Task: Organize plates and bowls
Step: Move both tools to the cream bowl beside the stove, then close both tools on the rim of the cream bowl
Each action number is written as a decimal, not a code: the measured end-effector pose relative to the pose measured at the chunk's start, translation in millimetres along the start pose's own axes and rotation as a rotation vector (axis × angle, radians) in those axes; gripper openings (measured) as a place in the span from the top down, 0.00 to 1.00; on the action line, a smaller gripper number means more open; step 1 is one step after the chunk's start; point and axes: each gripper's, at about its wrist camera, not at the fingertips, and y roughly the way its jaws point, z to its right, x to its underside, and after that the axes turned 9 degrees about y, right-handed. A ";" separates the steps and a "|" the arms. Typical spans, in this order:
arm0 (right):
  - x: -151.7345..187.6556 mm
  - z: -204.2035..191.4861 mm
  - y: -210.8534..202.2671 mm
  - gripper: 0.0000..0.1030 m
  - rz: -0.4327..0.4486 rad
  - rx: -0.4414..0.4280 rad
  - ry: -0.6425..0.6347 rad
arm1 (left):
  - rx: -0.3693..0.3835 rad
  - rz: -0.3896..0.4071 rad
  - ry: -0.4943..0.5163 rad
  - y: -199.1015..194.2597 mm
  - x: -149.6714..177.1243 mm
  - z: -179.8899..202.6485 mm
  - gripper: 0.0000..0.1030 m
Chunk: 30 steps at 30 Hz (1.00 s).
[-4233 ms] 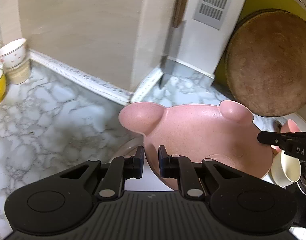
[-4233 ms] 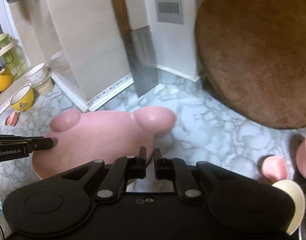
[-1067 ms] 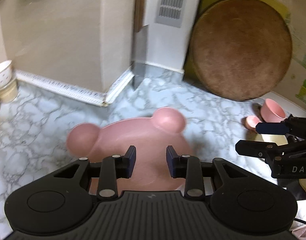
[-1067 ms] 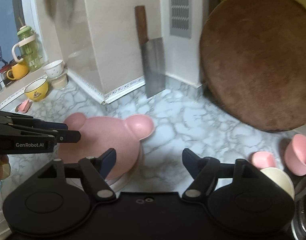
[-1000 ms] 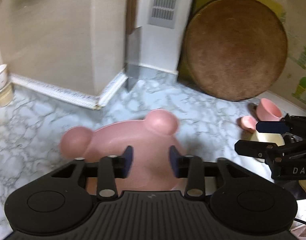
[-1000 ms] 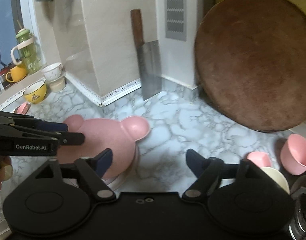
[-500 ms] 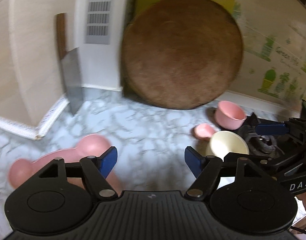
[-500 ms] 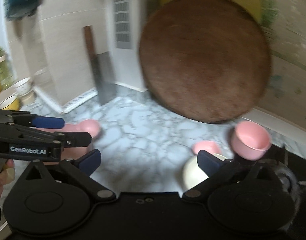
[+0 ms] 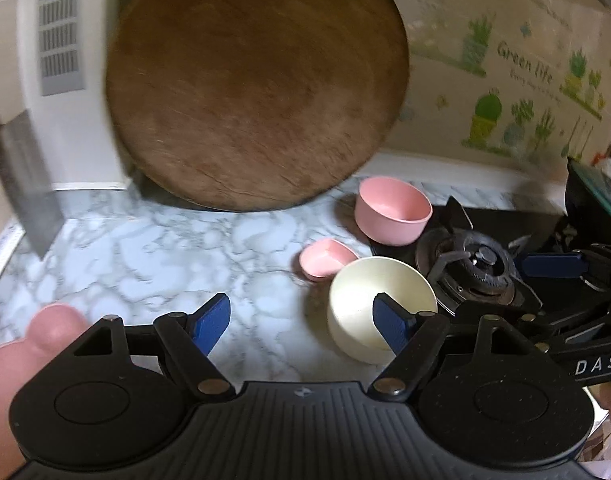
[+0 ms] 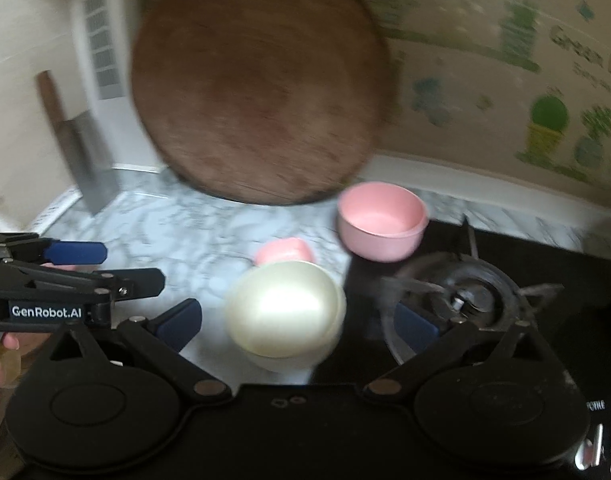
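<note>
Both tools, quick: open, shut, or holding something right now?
Left tool: open, holding nothing.
Right tool: open wide, holding nothing; cream bowl sits ahead between its fingers, ungripped.

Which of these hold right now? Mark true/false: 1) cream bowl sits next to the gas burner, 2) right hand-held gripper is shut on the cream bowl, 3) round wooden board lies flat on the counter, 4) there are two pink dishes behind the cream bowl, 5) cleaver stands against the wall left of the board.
1) True. The cream bowl sits just left of the gas burner.
2) False. The right hand-held gripper is open; the bowl is in front of it, untouched.
3) False. The round wooden board stands on edge, leaning on the wall.
4) True. A small pink dish and a deeper pink bowl.
5) True. The cleaver stands there.
</note>
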 end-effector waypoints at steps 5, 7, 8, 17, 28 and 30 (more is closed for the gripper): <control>-0.8 19.2 15.4 0.00 -0.023 0.026 0.043 | 0.014 -0.049 0.021 31.5 -5.2 9.3 0.24; 0.0 24.9 22.5 0.01 -0.038 0.041 0.061 | 0.012 -0.066 0.021 42.0 -6.9 11.3 0.24; 0.4 27.2 26.3 0.01 -0.045 0.040 0.068 | 0.013 -0.073 0.025 47.3 -8.0 12.8 0.24; 1.9 42.0 57.1 0.10 -0.091 0.071 0.127 | 0.010 -0.113 0.035 82.9 -8.8 21.6 0.24; 4.8 43.1 80.6 0.42 -0.156 0.044 0.151 | 0.004 -0.133 0.061 106.1 -5.3 27.2 0.25; 4.7 40.8 83.5 0.45 -0.159 0.042 0.143 | 0.012 -0.138 0.052 109.7 -5.0 26.4 0.26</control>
